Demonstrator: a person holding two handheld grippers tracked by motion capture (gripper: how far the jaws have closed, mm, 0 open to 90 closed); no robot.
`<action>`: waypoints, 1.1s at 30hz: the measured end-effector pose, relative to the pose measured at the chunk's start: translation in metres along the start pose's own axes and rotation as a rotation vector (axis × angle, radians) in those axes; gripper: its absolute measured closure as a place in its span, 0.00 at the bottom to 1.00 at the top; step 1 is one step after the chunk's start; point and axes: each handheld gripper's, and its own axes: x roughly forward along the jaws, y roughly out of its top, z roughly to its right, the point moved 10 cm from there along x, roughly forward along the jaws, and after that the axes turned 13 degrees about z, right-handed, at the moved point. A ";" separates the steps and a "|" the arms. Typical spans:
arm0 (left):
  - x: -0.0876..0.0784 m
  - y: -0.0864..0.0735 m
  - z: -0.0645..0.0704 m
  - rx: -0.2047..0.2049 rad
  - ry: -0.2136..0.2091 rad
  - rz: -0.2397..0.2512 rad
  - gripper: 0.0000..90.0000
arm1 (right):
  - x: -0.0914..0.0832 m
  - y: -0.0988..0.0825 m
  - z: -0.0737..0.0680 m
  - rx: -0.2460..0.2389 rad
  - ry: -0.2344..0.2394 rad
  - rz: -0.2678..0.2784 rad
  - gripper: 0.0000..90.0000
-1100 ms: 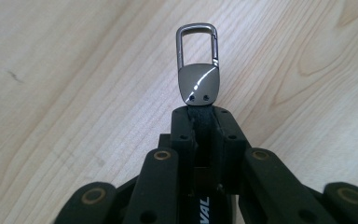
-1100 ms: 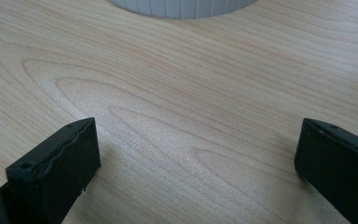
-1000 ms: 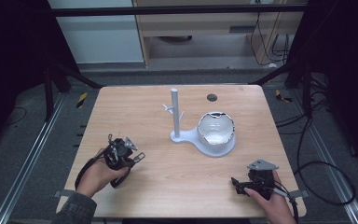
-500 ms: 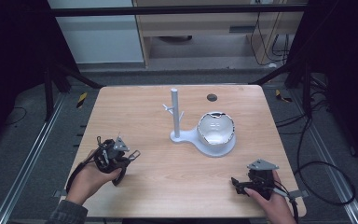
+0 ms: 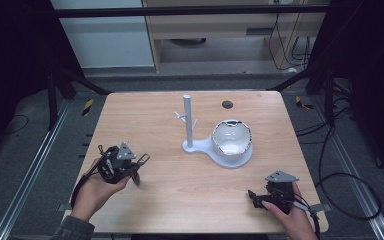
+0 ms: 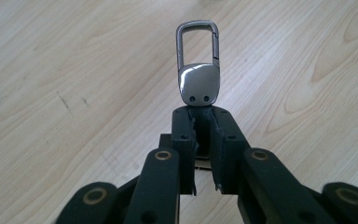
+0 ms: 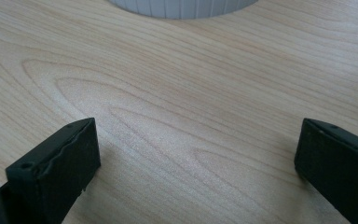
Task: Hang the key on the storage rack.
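Observation:
A silver metal key clip (image 6: pixel 198 79) with a carabiner loop sticks out past my left gripper (image 6: pixel 203 126), whose jaws are shut on the dark strap end below its plate. In the high view this left gripper (image 5: pixel 135 165) hovers over the table's near left, the clip (image 5: pixel 143 159) pointing right. A white stand (image 5: pixel 187 122) with small pegs rises mid-table, joined to a shiny round dish (image 5: pixel 231 140). My right gripper (image 5: pixel 254 198) rests at the near right; its jaws (image 7: pixel 198 140) stand wide apart over bare wood.
The wooden table (image 5: pixel 180 200) has a small dark hole (image 5: pixel 226 104) near its far edge. The dish's white ribbed rim (image 7: pixel 182 7) lies just ahead of the right gripper. Metal rails and cables run along the floor on both sides.
My left gripper has drifted a little to the left and lifted slightly, still holding the key clip. The right gripper has stayed put.

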 end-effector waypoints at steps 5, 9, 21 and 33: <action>0.001 0.009 -0.002 -0.016 0.008 0.039 0.90 | 0.001 0.001 0.000 0.008 0.000 -0.001 0.00; 0.004 0.015 -0.003 -0.040 0.006 0.064 0.90 | 0.001 0.001 0.000 0.006 -0.003 0.000 0.00; 0.009 0.032 -0.001 -0.046 0.012 0.115 0.90 | 0.004 0.002 0.002 0.005 -0.008 0.001 0.00; 0.012 0.045 0.000 -0.059 0.011 0.143 0.90 | 0.005 0.003 0.003 0.007 -0.013 0.000 0.00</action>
